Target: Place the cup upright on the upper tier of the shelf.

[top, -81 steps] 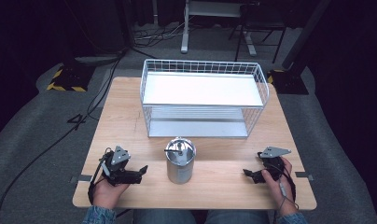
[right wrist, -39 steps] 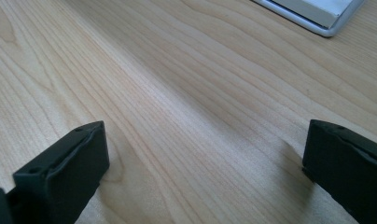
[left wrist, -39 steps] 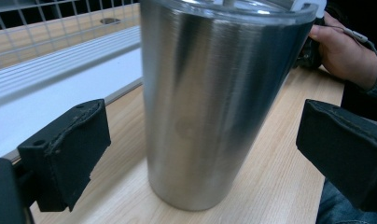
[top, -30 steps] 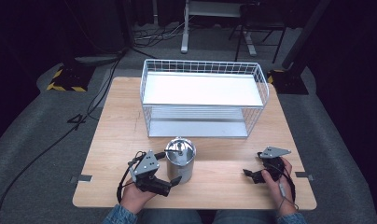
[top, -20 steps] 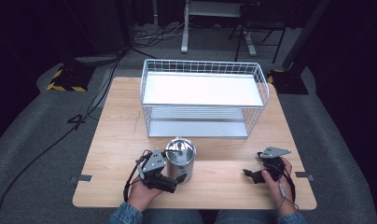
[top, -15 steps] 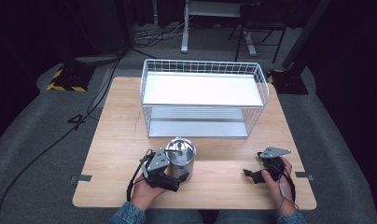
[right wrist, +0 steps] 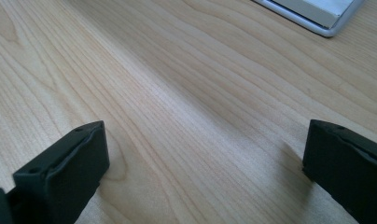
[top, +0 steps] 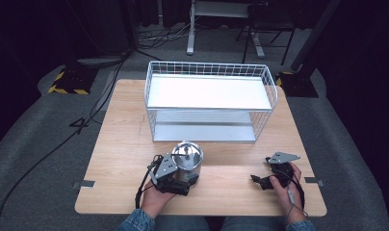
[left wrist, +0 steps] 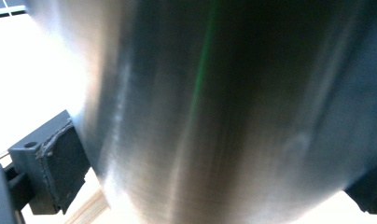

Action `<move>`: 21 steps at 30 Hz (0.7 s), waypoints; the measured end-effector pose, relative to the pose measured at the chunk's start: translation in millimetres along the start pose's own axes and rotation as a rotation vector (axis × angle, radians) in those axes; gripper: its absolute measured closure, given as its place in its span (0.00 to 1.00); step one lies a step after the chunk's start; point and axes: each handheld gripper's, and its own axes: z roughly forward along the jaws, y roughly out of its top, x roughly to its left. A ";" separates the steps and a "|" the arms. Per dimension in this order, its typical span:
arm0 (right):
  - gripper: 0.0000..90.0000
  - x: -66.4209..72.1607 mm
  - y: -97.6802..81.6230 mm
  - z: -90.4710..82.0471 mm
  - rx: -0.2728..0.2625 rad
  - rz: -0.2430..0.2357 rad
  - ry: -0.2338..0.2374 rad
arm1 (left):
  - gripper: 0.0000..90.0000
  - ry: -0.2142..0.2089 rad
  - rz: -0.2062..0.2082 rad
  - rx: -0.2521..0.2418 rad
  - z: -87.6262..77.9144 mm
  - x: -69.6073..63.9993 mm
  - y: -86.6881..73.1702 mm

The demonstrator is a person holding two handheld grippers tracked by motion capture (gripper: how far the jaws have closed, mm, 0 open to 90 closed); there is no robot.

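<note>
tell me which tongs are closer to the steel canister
Left. The left tongs are right at the steel canister, jaws on either side of its body. The right tongs rest on the table well off to its right, jaws open.

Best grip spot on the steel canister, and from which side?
Take the steel canister across its plain round wall at mid-height, coming in level from the person's side. It stands upright, with a small knob on the lid too slight to hold well. The left tongs already straddle it there, one pad beside the wall; whether they have clamped I cannot tell.
</note>
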 end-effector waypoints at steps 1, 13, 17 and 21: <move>0.01 -0.4 0.0 0.1 0.002 -0.001 0.002 | 0.02 0.008 0.002 0.002 1.3 -1.6 0.1; 0.01 -0.6 0.1 0.2 0.003 0.004 0.005 | 0.04 0.024 0.013 0.019 0.1 -4.1 3.2; 0.01 -0.6 0.1 0.2 0.003 0.004 0.005 | 0.04 0.024 0.013 0.042 -1.5 -4.5 7.1; 0.01 0.3 0.0 -0.2 -0.001 -0.004 -0.003 | 0.04 0.025 0.026 0.062 -2.7 -5.6 10.8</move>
